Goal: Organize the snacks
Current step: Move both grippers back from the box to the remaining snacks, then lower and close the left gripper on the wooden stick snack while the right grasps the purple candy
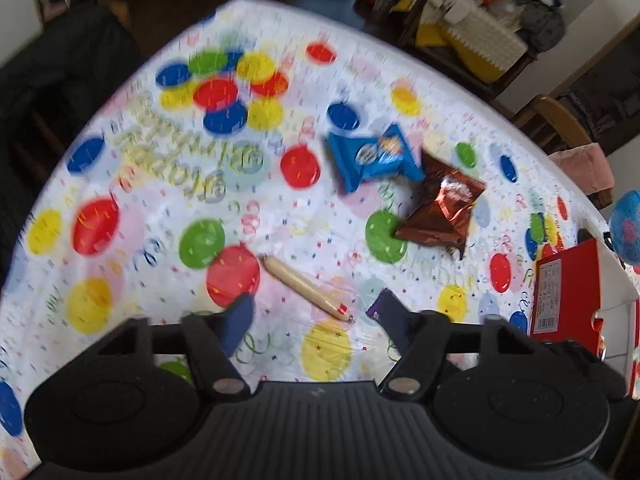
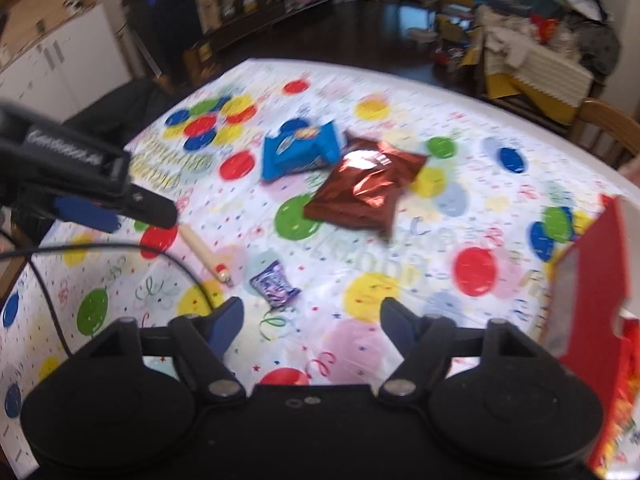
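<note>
Several snacks lie on a balloon-print tablecloth (image 1: 168,240): a blue packet (image 1: 372,156) (image 2: 300,150), a brown foil bag (image 1: 442,208) (image 2: 364,184) beside it, a tan sausage stick (image 1: 308,288) (image 2: 204,256) and a small purple wrapper (image 2: 275,283) (image 1: 382,308). A red box (image 1: 564,292) (image 2: 588,292) stands at the right. My left gripper (image 1: 320,320) is open above the sausage stick and also shows at the left of the right wrist view (image 2: 120,208). My right gripper (image 2: 312,320) is open just short of the purple wrapper. Both are empty.
A black cable (image 2: 120,250) runs over the table's left side. A wooden chair (image 2: 608,128) stands at the far right edge. A dark jacket on a chair (image 1: 60,80) sits at the far left. Cluttered shelves and boxes (image 2: 532,68) stand behind the table.
</note>
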The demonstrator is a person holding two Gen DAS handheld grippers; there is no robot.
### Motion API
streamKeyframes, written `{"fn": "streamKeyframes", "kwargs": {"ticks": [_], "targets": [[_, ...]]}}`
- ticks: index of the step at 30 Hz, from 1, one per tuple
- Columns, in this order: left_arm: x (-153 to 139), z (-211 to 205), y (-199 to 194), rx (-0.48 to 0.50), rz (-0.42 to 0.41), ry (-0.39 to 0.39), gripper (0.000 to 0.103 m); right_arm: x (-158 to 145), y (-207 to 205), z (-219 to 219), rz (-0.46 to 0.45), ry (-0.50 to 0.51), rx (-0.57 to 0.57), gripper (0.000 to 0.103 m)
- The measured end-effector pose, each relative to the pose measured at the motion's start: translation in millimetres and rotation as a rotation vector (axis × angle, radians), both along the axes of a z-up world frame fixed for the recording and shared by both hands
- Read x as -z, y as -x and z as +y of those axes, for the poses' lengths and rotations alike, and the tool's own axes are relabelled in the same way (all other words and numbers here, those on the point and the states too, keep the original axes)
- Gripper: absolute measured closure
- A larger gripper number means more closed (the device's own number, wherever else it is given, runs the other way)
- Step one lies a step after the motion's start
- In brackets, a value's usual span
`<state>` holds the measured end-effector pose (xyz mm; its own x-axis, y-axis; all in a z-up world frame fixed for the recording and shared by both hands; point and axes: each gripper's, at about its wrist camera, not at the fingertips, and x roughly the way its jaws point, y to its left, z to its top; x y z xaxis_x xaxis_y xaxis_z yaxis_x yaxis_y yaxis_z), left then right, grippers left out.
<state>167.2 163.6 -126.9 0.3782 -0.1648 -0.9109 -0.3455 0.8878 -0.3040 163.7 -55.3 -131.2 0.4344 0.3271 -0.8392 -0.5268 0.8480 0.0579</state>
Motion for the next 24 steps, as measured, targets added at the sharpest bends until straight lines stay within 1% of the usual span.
{"fn": "streamKeyframes", "kwargs": {"ticks": [2, 4, 6, 8, 9, 10, 12, 17, 18, 19, 20, 22, 24], "targets": [[11, 4, -8, -0.017, 0.039, 0.034, 0.048, 9, -6, 6, 0.025, 0.0, -0.031, 0.036], [20, 9, -13, -0.041, 0.068, 0.07, 0.051, 16, -12, 12, 0.052, -0.006, -0.055, 0.041], [28, 13, -19, -0.062, 0.09, 0.097, 0.052, 23, -18, 16, 0.073, -0.009, -0.074, 0.045], [35, 16, -23, -0.07, 0.108, 0.118, 0.058, 28, -24, 20, 0.085, -0.005, -0.083, 0.048], [37, 17, -25, -0.073, 0.115, 0.126, 0.058, 30, -26, 21, 0.091, 0.0, -0.085, 0.052], [39, 17, -27, -0.076, 0.12, 0.131, 0.058, 34, -29, 22, 0.096, 0.004, -0.088, 0.058], [42, 17, -30, -0.075, 0.127, 0.134, 0.058, 38, -34, 24, 0.105, 0.012, -0.091, 0.061], [49, 15, -36, -0.069, 0.14, 0.136, 0.058, 40, -34, 32, 0.082, 0.034, -0.122, 0.068], [50, 14, -36, -0.068, 0.144, 0.133, 0.058, 40, -33, 34, 0.075, 0.042, -0.132, 0.071], [51, 13, -37, -0.066, 0.148, 0.128, 0.06, 40, -32, 37, 0.066, 0.055, -0.145, 0.073], [53, 13, -37, -0.066, 0.155, 0.123, 0.064, 41, -29, 40, 0.051, 0.075, -0.16, 0.073], [57, 13, -37, -0.069, 0.172, 0.115, 0.067, 42, -24, 46, 0.018, 0.113, -0.189, 0.076], [58, 13, -38, -0.07, 0.169, 0.11, 0.069, 42, -21, 50, 0.003, 0.125, -0.207, 0.078]]}}
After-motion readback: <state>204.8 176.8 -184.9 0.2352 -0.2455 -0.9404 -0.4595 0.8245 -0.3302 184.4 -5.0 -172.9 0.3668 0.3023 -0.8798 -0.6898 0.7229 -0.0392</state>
